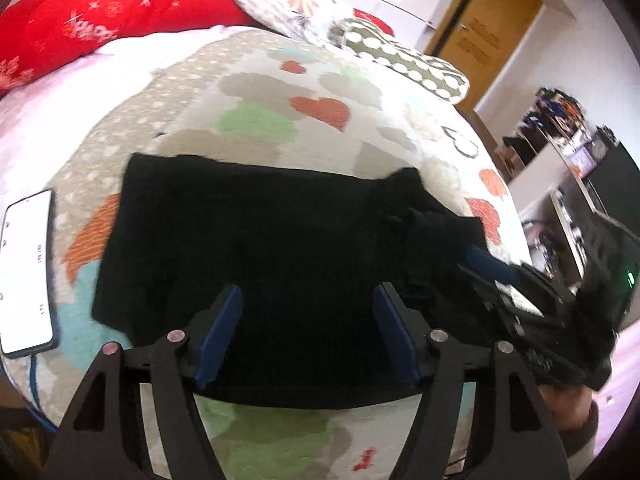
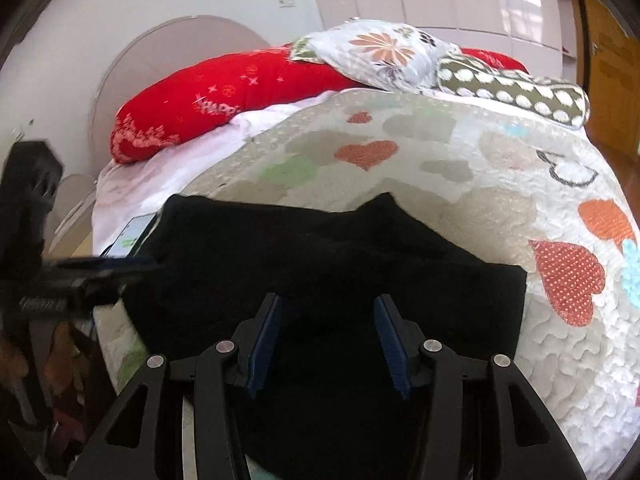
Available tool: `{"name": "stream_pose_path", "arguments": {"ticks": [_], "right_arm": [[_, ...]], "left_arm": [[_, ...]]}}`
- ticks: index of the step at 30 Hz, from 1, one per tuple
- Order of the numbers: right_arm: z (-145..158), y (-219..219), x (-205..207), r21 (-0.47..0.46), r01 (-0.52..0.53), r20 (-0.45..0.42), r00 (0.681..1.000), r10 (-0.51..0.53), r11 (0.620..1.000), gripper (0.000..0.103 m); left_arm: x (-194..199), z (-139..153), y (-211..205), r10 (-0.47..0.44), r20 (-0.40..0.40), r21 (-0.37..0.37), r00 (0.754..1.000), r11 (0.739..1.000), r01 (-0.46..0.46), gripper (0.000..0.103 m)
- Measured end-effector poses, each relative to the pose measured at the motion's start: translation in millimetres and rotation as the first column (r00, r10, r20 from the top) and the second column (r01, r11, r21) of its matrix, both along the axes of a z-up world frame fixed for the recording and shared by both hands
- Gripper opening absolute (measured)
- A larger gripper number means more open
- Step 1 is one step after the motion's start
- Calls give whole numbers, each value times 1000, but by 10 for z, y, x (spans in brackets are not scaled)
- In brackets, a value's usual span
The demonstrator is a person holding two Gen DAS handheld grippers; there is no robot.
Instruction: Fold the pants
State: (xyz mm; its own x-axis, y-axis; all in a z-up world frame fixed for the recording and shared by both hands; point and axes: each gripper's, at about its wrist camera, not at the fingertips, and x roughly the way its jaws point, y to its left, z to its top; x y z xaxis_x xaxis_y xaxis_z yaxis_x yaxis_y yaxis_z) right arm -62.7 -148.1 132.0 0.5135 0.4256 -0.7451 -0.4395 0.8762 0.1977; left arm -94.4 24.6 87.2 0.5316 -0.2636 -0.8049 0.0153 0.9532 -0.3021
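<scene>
Hovering over the black pants (image 1: 260, 240) on the quilt (image 1: 320, 92), my left gripper (image 1: 308, 300) and right gripper (image 2: 328, 312) gaped apart, empty.

Black pants (image 1: 256, 236) lie flat on the heart-patterned quilt (image 1: 256, 92), folded into a compact, roughly rectangular block near the quilt's near edge. Fabric is uniformly dark; seams and layer count cannot be resolved. Far edge runs roughly straight with one small peak (image 2: 384, 200) raised toward the right; the right-hand portion looks slightly rumpled (image 1: 420, 216), and the near edge lies just short of the quilt's near border.
</scene>
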Motion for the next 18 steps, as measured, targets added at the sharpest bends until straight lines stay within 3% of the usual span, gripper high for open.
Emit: {"name": "stream_pose_path", "arguments": {"ticks": [7, 14, 18], "right_arm": [[-320, 317, -72, -90, -16, -23, 1000, 14, 996, 49], [20, 298, -91, -71, -30, 20, 999, 32, 997, 50], [-43, 371, -69, -76, -50, 8, 999, 50, 996, 50]], "left_arm": [[-53, -121, 144, 56, -26, 32, 998, 998, -55, 69], [-106, -103, 232, 77, -5, 60, 997, 995, -77, 69], [-117, -95, 258, 79, -3, 50, 997, 996, -78, 71]]}}
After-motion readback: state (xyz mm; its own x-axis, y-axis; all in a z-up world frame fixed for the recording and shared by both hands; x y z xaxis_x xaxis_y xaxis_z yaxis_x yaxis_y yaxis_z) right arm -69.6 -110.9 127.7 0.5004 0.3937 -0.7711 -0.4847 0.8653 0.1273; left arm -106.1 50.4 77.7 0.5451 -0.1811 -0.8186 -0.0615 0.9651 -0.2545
